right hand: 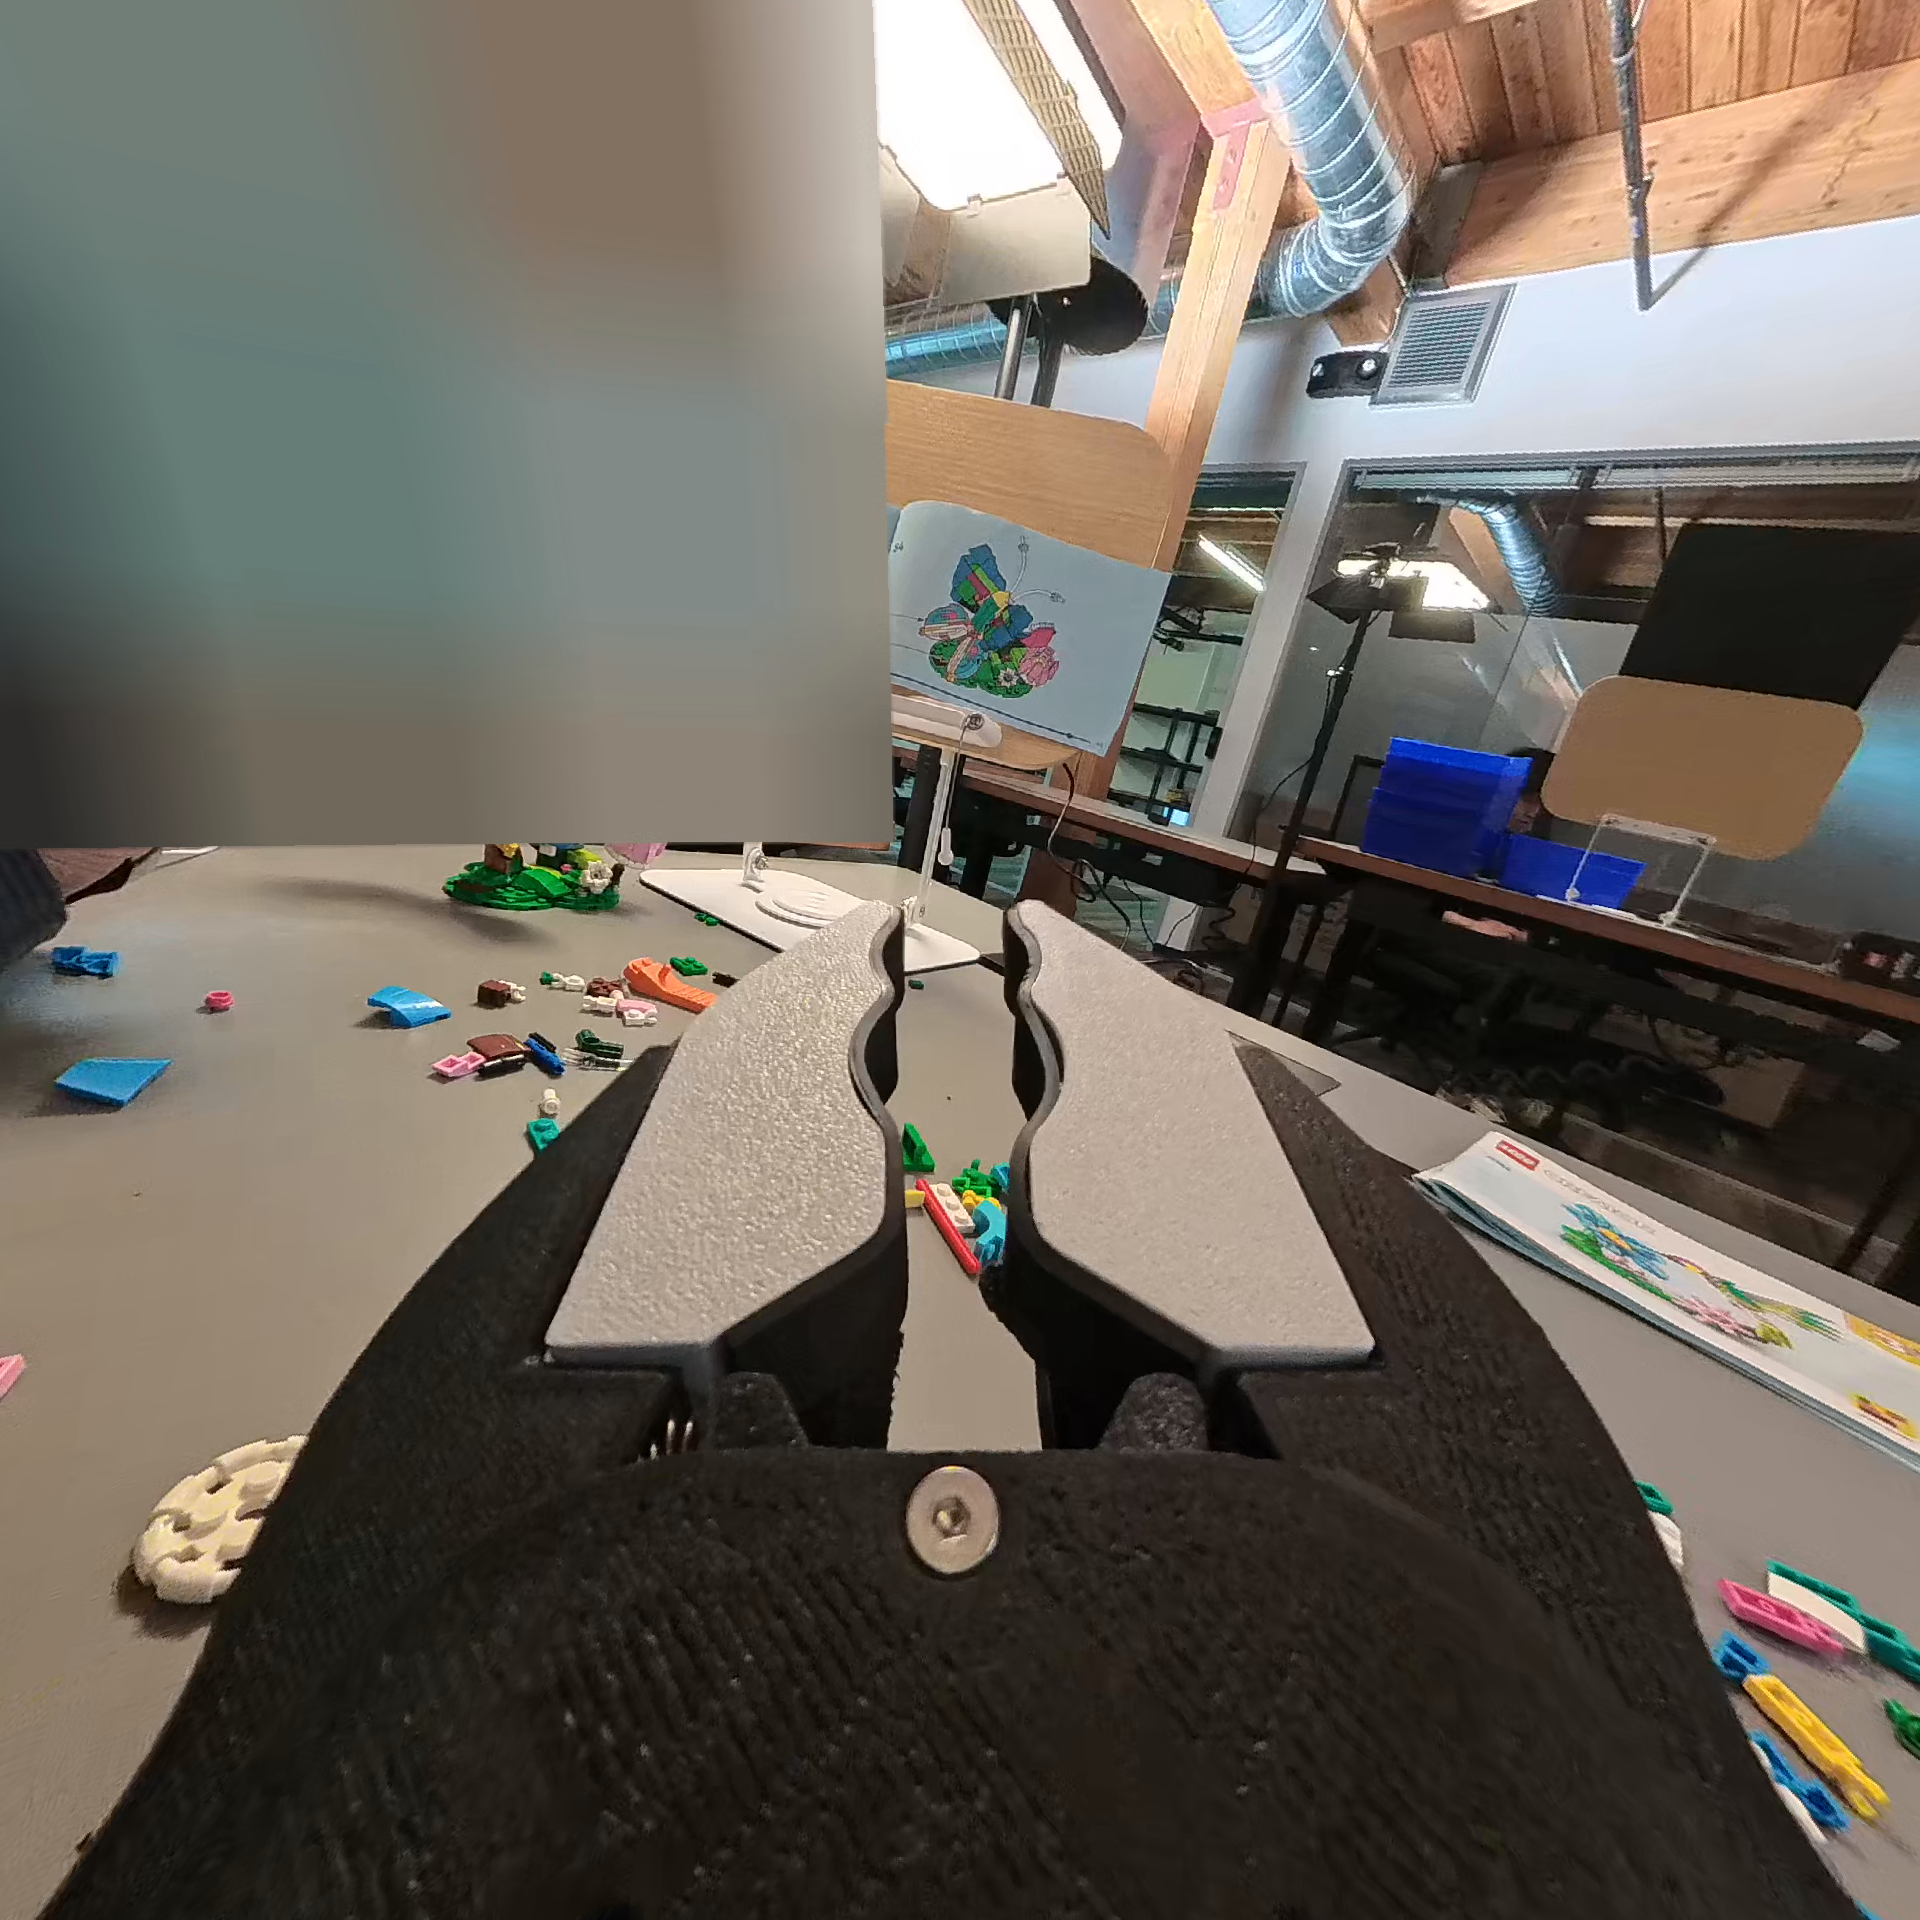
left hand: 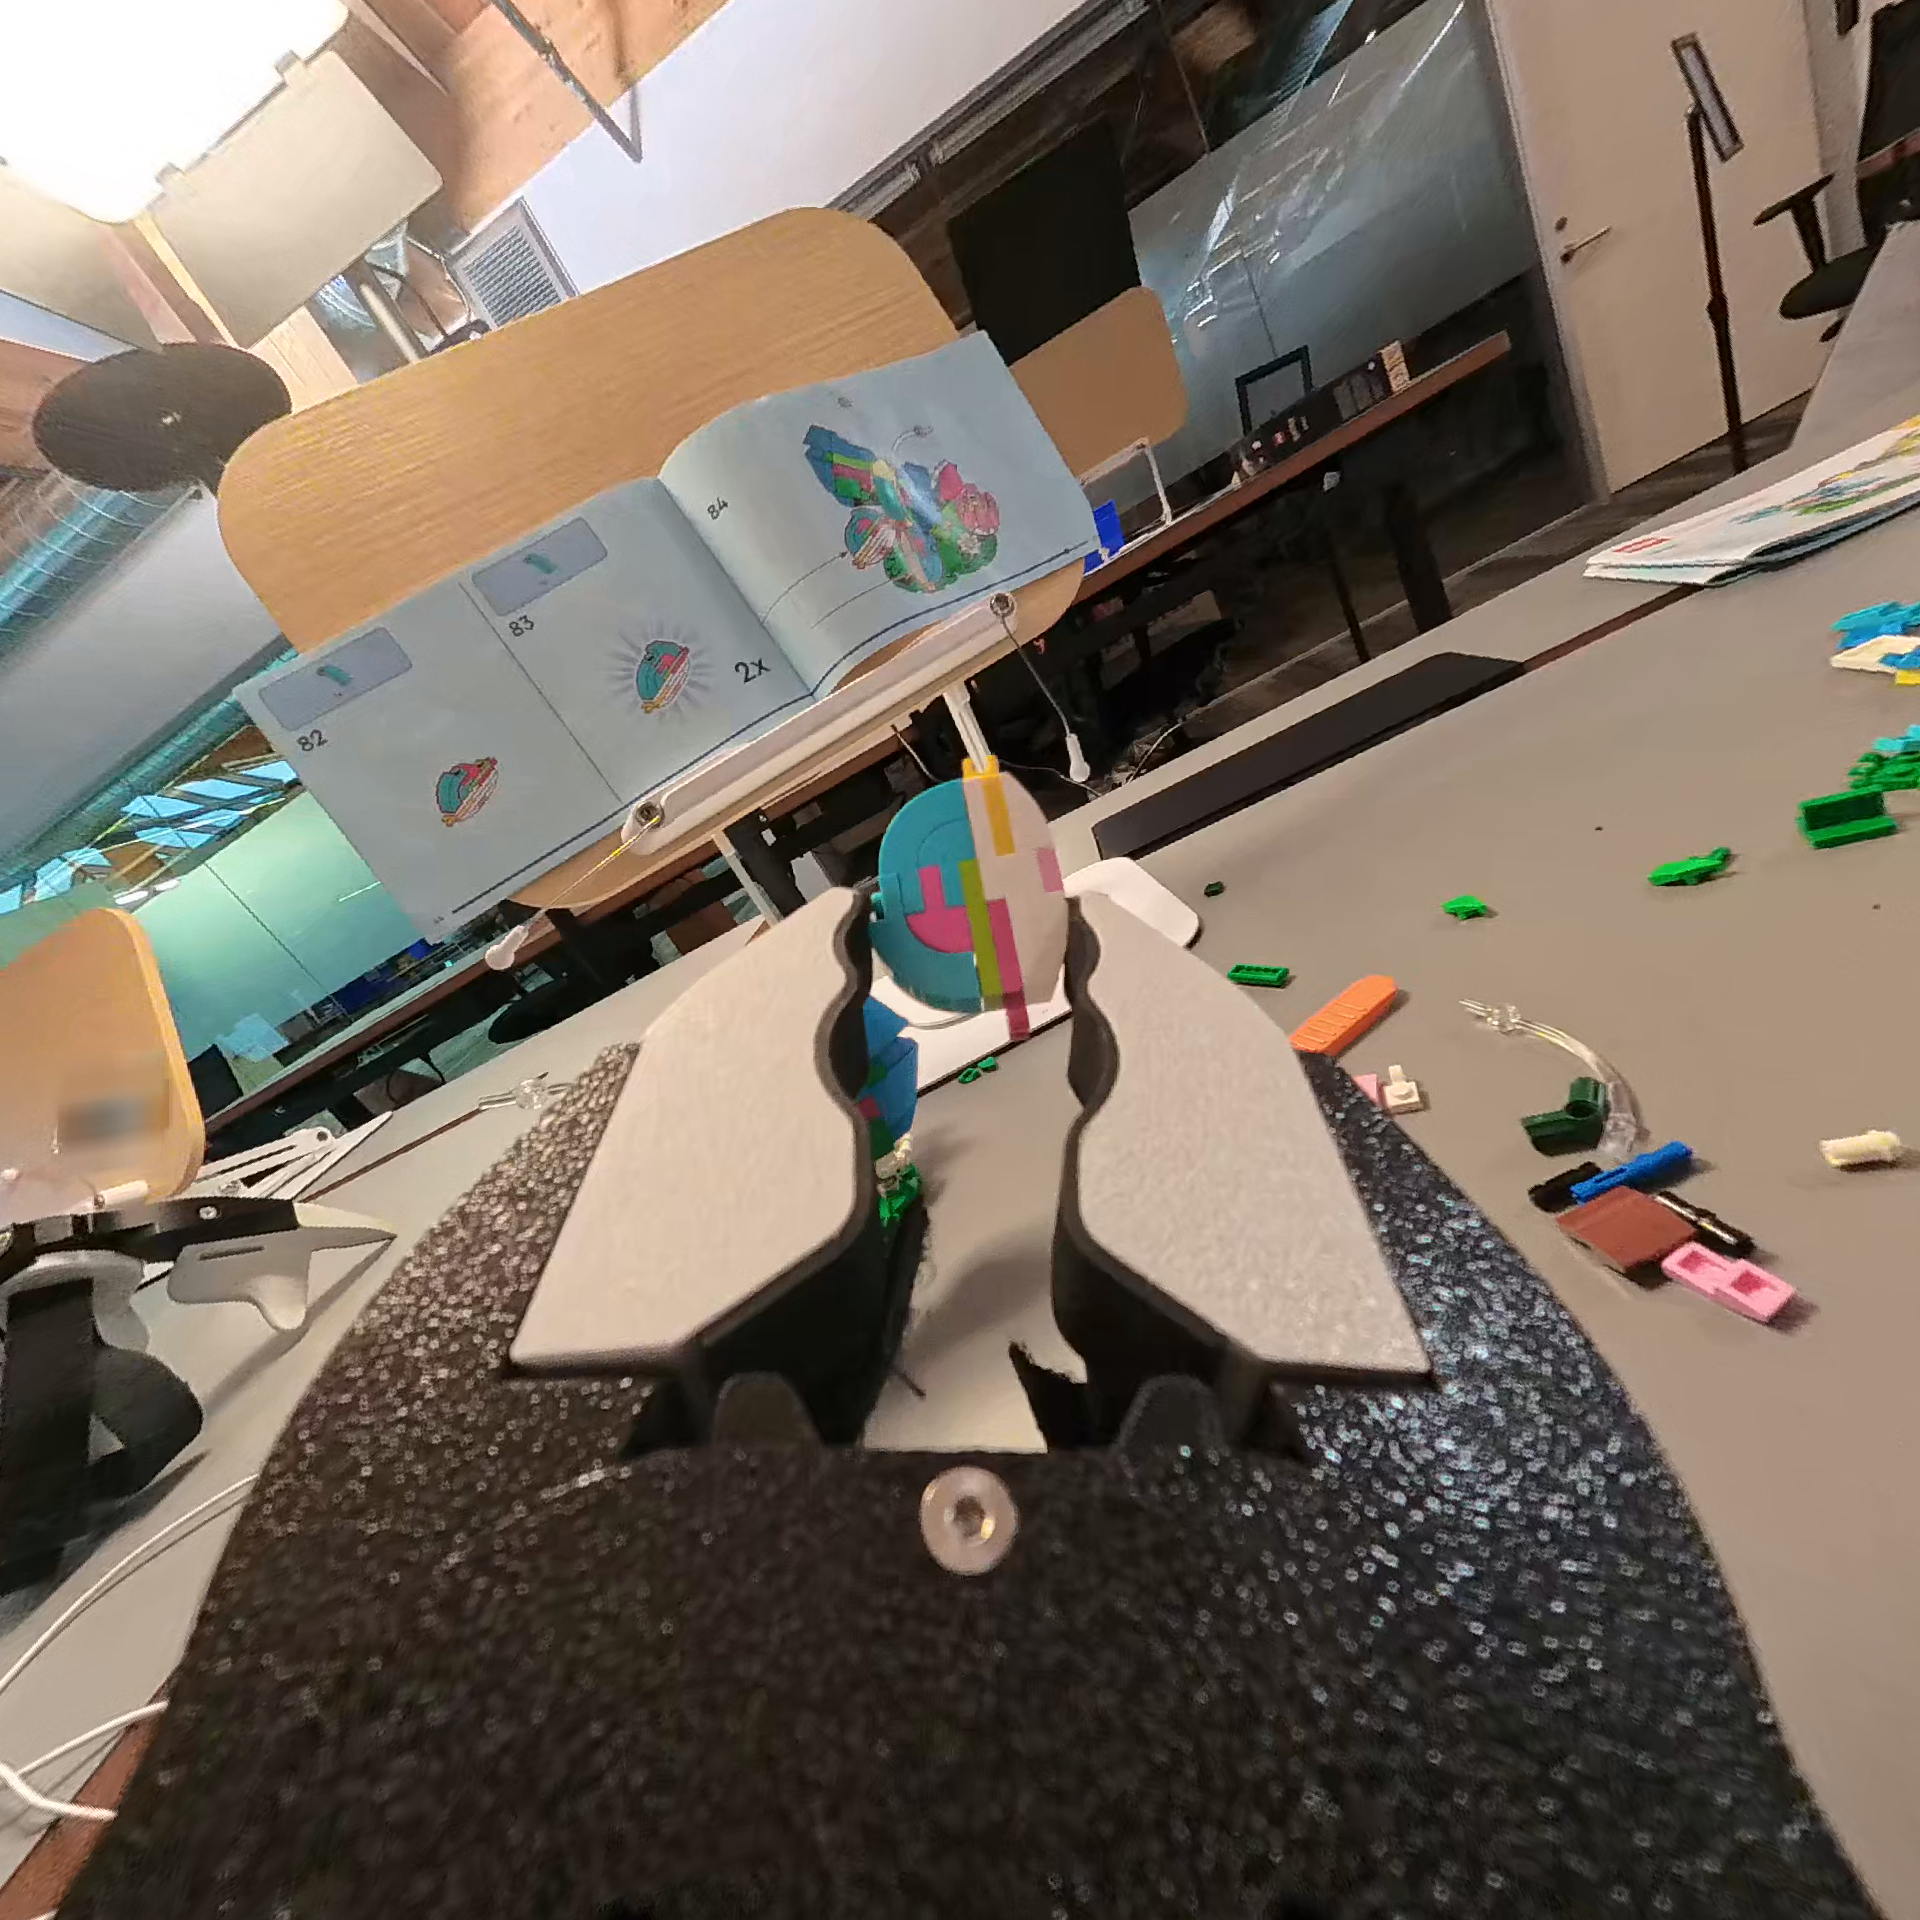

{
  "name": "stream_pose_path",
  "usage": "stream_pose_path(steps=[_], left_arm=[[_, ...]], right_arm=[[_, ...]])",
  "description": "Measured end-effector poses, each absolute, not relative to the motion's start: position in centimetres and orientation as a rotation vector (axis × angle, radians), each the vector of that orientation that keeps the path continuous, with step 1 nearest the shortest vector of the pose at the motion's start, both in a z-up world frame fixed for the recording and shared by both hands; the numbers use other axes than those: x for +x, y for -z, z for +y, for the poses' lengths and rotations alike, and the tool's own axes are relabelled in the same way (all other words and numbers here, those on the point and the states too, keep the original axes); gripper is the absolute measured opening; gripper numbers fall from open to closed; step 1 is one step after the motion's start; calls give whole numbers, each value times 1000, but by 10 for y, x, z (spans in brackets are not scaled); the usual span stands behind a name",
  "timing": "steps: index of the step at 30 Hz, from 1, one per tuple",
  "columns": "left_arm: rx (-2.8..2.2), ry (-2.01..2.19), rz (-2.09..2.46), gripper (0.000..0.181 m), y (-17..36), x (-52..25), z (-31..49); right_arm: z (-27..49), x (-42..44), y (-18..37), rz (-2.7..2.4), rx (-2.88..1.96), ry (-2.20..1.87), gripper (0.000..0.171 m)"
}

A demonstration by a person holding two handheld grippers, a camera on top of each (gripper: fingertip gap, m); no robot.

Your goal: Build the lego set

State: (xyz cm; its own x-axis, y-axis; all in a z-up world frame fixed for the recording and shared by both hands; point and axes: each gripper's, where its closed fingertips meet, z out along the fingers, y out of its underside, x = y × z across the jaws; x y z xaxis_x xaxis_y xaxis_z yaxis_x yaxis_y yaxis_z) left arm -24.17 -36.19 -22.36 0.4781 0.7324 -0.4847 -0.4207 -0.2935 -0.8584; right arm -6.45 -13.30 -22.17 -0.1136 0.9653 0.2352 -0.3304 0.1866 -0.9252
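In the left wrist view my left gripper (left hand: pixel 966 920) is shut on a lego wing assembly (left hand: pixel 935 904) of teal, pink, white and yellow pieces. The wing stands upright between the fingertips, and blue and green parts of the same build (left hand: pixel 891 1101) show lower down between the fingers. In the right wrist view my right gripper (right hand: pixel 951 925) is open with a narrow gap and holds nothing. It hovers over a small pile of loose pieces (right hand: pixel 961 1205) on the grey table (right hand: pixel 260 1247). An open instruction booklet (left hand: pixel 665 623) sits on a stand behind the wing.
Loose pieces (left hand: pixel 1621 1216) and an orange brick separator (left hand: pixel 1345 1013) lie to the right. A green flower base model (right hand: pixel 535 878) stands at the far left. A second booklet (right hand: pixel 1683 1288) lies on the right. A white round plate (right hand: pixel 208 1517) lies near left. A black and silver device (left hand: pixel 208 1247) sits at the left edge. Some 30 cm of space lies between my two pairs of fingers. My left tips are about 25 cm from the white round plate (right hand: pixel 208 1517), my right tips only 15 cm.
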Motion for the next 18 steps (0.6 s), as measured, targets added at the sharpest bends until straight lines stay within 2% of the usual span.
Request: stream_pose_path(steps=[18], left_arm=[[-1479, -1115, -333, 35, 228, -244, -365]], right_arm=[[-134, -66, 226, -1189, -757, -1294, 12]])
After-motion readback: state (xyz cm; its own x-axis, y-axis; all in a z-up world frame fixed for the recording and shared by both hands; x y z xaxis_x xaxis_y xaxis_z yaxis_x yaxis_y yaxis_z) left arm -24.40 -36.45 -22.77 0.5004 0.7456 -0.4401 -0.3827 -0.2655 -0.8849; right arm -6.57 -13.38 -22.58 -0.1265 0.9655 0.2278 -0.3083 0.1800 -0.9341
